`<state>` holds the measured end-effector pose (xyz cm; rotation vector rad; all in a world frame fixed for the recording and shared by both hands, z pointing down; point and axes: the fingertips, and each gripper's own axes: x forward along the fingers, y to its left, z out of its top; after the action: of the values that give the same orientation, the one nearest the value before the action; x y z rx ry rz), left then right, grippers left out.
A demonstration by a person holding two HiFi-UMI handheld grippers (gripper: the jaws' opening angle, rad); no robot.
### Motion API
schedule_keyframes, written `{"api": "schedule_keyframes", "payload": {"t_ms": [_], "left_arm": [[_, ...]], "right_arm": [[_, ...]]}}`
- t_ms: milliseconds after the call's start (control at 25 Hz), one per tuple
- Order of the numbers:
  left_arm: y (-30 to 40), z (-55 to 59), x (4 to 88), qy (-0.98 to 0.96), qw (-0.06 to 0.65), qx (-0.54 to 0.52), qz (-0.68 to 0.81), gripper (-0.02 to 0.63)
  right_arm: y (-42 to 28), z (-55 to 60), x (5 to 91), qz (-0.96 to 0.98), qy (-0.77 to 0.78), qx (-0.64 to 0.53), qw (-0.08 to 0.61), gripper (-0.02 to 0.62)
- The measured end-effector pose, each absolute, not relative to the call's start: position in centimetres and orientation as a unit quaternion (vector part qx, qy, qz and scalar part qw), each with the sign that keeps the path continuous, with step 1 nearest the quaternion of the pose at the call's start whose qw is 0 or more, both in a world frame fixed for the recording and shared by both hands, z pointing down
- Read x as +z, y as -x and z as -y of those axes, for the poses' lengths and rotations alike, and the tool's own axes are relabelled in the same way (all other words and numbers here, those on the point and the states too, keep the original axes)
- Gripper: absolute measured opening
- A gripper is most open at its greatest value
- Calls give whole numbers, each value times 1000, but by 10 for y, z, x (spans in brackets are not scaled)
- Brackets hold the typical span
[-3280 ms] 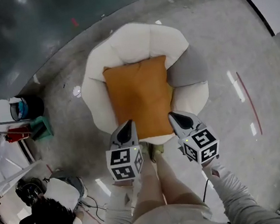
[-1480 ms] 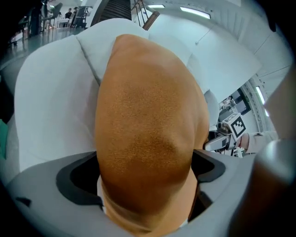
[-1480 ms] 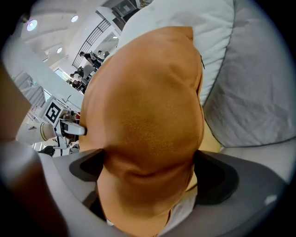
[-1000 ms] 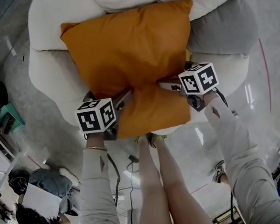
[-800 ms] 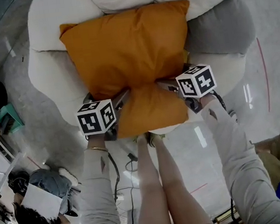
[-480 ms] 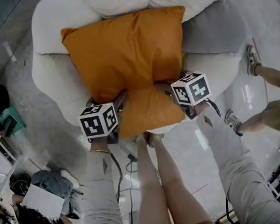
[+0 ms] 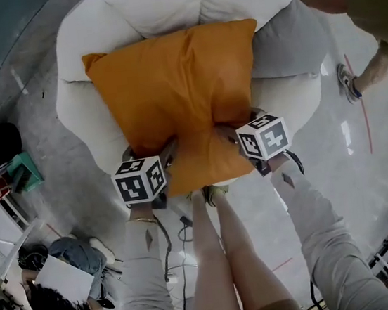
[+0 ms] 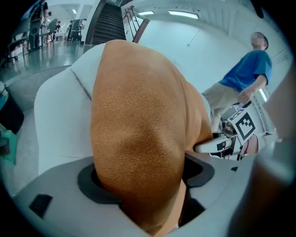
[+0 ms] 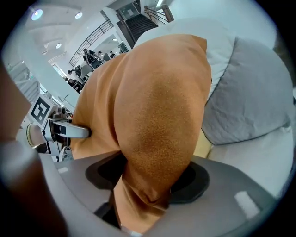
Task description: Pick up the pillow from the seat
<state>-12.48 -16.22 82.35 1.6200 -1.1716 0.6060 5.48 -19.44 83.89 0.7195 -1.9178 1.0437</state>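
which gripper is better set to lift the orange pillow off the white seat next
Neither alone: the left gripper and the right gripper have both just been closing on the near edge of the orange fabric pillow, fabric bunched between each pair of jaws, one either side of its middle. Lift with both, probably.

Pillow [image 9: 157, 111]: orange, bunched between the jaws.
Right gripper [image 9: 148, 183]: jaws just closed further, pillow clamped.
Grey cushion [image 9: 252, 92]: seen at right.
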Motion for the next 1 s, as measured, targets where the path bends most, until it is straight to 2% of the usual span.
{"api": "schedule_keyframes", "payload": {"t_ms": [480,1000], "left_arm": [[114,118,758,-682,492,235,488,396],[110,73,636,-694,476,215,496,397]], "right_arm": [[-65,152,769,774,-299,390,401,276],[-69,113,644,799,-296,354,385,276]]}}
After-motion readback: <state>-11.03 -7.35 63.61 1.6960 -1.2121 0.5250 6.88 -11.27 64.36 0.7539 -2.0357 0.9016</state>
